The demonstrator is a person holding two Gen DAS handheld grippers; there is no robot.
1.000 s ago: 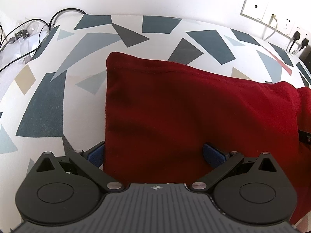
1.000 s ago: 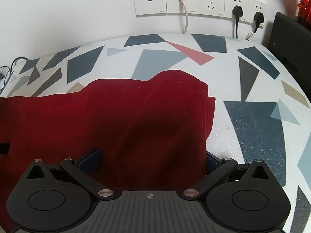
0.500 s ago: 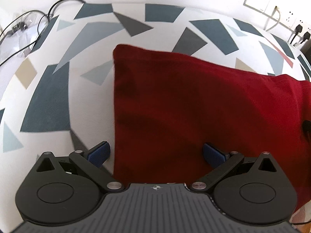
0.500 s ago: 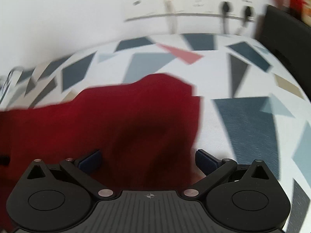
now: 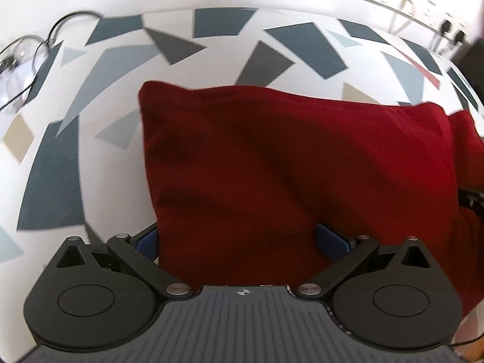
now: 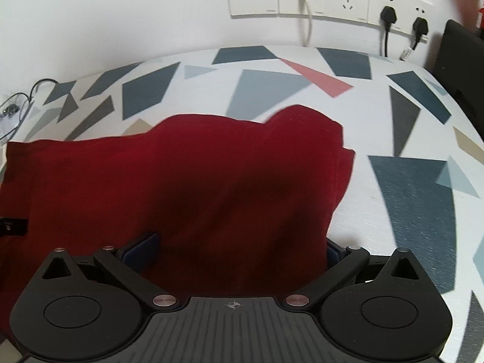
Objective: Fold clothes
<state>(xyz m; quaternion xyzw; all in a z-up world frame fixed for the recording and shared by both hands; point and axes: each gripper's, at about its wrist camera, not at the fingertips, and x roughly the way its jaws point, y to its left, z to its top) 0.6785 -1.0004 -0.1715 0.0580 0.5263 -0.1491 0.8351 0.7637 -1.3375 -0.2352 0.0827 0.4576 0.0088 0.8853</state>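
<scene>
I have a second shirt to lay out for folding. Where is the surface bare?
Bare patterned tabletop lies right of the red garment, up to the dark object at the edge; a strip runs behind it, below the wall sockets. More lies left of it, though cables crowd that far corner.

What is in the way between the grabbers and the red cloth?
Nothing visible is. The red cloth already lies between the open fingers of the left gripper and of the right gripper. Beyond it, the patterned tabletop looks bare; only cables sit at the far corner.
</scene>
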